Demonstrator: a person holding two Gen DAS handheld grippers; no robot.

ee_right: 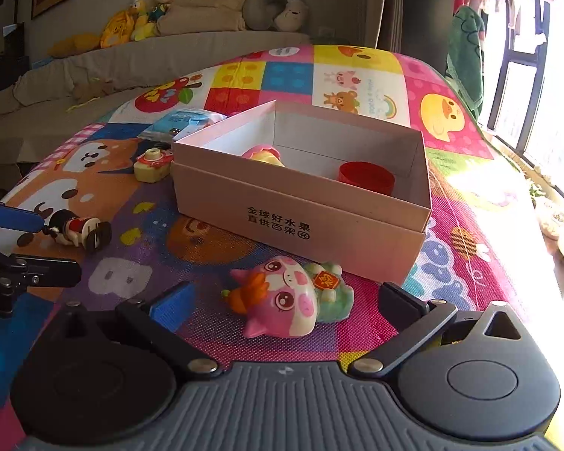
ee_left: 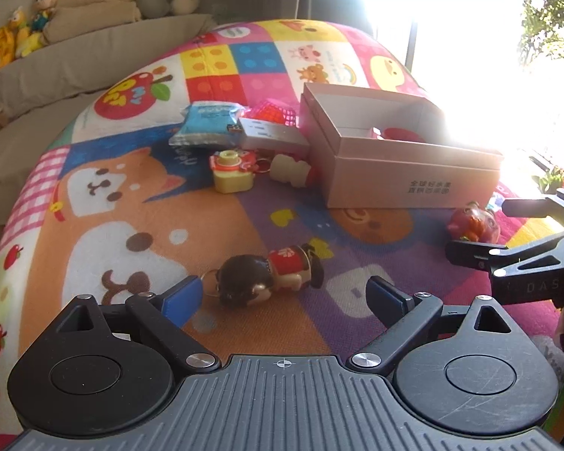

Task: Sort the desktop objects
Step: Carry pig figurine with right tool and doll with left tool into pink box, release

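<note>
On the cartoon-print table (ee_right: 443, 86), one open pink box (ee_right: 300, 221) holds two things: a red cup (ee_right: 366, 177) and a pink-yellow toy (ee_right: 265, 154). Left of the box lie one blue pouch (ee_left: 206, 122), one white card box (ee_left: 272, 135), one yellow camera toy (ee_left: 231, 171) and one cream figurine (ee_left: 293, 169). One black-haired doll keychain (ee_left: 270, 274) lies free between the spread fingers of the left tool (ee_left: 284, 297); one pink cat figurine (ee_right: 287, 297) lies untouched between the right tool (ee_right: 285, 302) fingers, also released.
</note>
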